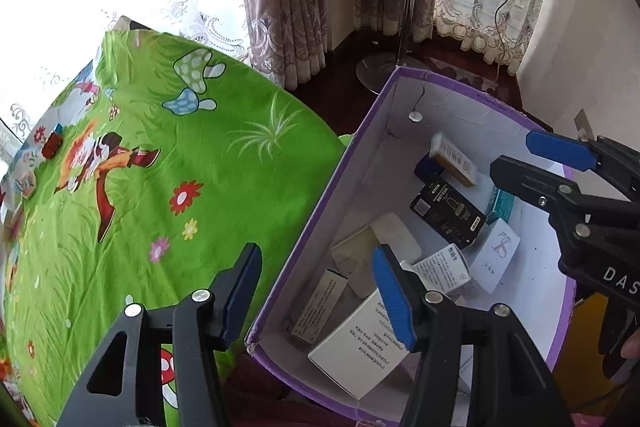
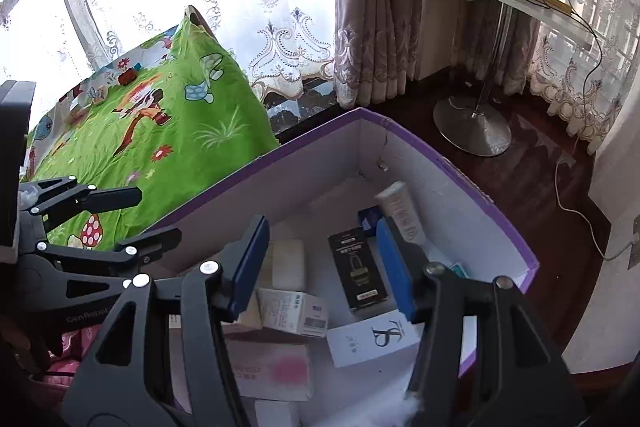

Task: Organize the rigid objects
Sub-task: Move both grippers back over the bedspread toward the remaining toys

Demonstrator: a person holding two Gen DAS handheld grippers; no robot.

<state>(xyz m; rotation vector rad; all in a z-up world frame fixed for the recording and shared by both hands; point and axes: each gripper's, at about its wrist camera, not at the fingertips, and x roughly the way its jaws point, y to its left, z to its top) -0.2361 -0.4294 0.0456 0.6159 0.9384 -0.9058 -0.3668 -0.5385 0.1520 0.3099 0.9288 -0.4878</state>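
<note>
Both tools spread and empty over the purple box [image 2: 500, 211]: right tool [image 2: 320, 263] hangs nearest the black carton [image 2: 358, 273], lying on the box floor, long axis running away between its jaws; left tool [image 1: 316, 291] straddles the box's near wall.

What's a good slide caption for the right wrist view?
Right tool open and empty above a purple box of small cartons, green cartoon bedsheet beside it.
</note>
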